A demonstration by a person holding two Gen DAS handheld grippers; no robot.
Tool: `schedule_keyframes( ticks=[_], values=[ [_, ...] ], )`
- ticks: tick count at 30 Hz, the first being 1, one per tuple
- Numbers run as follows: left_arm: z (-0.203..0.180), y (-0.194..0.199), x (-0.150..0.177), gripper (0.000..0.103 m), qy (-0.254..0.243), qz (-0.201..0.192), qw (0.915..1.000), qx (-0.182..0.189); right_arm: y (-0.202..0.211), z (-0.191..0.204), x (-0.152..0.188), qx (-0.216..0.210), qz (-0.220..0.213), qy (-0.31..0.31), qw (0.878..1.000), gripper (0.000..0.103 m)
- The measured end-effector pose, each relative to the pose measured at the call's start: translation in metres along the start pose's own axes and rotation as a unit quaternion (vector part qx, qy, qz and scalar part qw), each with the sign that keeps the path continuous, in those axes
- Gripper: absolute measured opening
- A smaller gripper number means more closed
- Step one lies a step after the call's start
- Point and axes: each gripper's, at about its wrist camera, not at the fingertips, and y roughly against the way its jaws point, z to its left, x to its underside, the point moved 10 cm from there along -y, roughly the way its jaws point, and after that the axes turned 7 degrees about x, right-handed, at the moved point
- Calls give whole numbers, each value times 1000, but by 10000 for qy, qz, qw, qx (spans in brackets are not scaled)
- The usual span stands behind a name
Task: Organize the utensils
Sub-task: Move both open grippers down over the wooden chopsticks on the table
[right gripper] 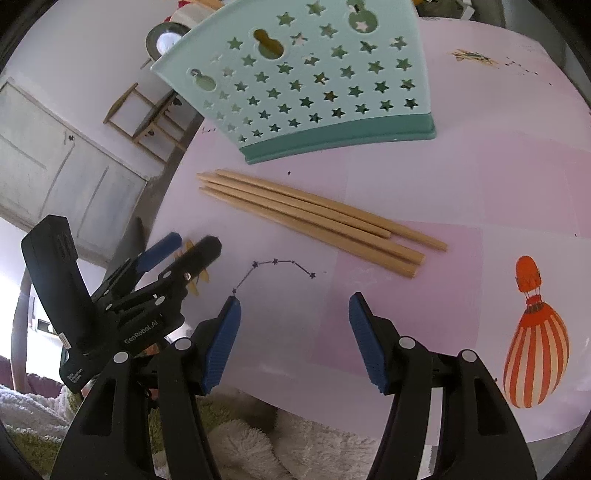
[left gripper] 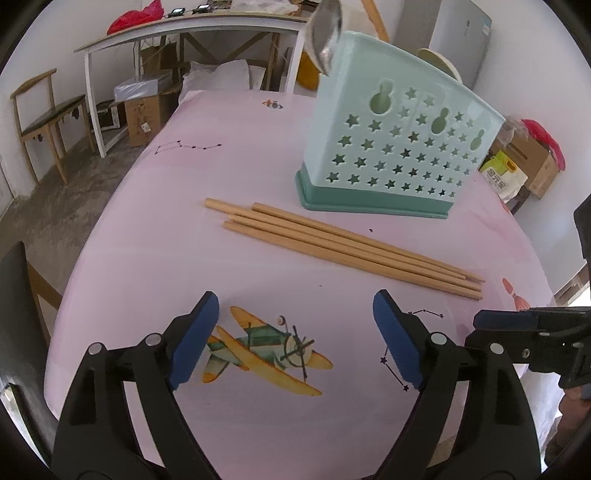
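Observation:
Several wooden chopsticks [left gripper: 343,247] lie side by side on the pink tablecloth, just in front of a mint-green utensil holder [left gripper: 399,144] with star cut-outs. A metal spoon [left gripper: 327,33] and a wooden utensil [left gripper: 375,18] stand in the holder. My left gripper [left gripper: 295,339] is open and empty, hovering over the airplane print, short of the chopsticks. In the right wrist view, the chopsticks [right gripper: 314,218] lie beyond my right gripper [right gripper: 293,341], which is open and empty near the table's front edge. The holder [right gripper: 314,81] stands behind them. The left gripper [right gripper: 184,247] shows at the left.
The pink tablecloth [left gripper: 184,206] has printed pictures, including a hot-air balloon [right gripper: 535,339]. Beyond the table stand a white desk [left gripper: 192,33], a wooden chair [left gripper: 44,122] and cardboard boxes [left gripper: 144,114]. A fluffy white fabric [right gripper: 295,443] lies below the table's front edge.

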Motion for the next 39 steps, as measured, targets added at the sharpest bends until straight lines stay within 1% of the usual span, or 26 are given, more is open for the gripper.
schedule_keyframes(
  ticks=[4, 7, 11, 14, 18, 20, 23, 27, 31, 34, 35, 36, 37, 39],
  values=[
    [3, 1, 0, 84, 104, -54, 9999, 105, -4, 4, -1, 67, 103, 47, 9999, 60],
    [1, 0, 0, 87, 81, -59, 9999, 131, -4, 6, 0, 215, 125, 145, 9996, 60],
    [0, 2, 1, 91, 148, -105, 9993, 320, -5, 4, 2, 325, 113, 59, 9994, 60],
    [-1, 2, 1, 95, 162, -100, 9990, 414, 0, 0, -3, 417, -42, 6, 9991, 60],
    [-3, 1, 2, 95, 167, -113, 9989, 427, 13, -7, -17, 628, -350, 144, 9973, 60],
    [-4, 0, 1, 95, 176, -116, 9989, 411, 17, -9, -28, 747, -497, 351, 9954, 60],
    [-4, -1, 0, 95, 183, -112, 9990, 403, 13, -12, -41, 871, -560, 643, 9925, 60],
    [-4, 0, -1, 95, 231, -125, 9981, 555, 0, -7, -56, 786, -545, 1024, 9901, 60],
    [-5, -1, -2, 95, 261, -31, 9980, 581, -15, -2, -68, 766, -496, 1429, 9855, 59],
    [-7, 0, -1, 94, 320, 43, 9974, 647, -27, -2, -73, 695, -360, 1703, 9823, 54],
    [-8, 1, 0, 90, 348, 62, 9969, 706, -32, -4, -73, 687, -262, 1768, 9815, 51],
    [-9, 2, 0, 84, 389, 83, 9963, 762, -32, -3, -74, 673, -295, 1859, 9798, 49],
    [-9, 3, 1, 76, 448, 111, 9957, 805, -33, -2, -73, 657, -241, 1934, 9786, 48],
    [-11, 3, 3, 67, 543, 150, 9939, 951, -33, -1, -72, 650, -166, 2050, 9765, 38]
  ],
)
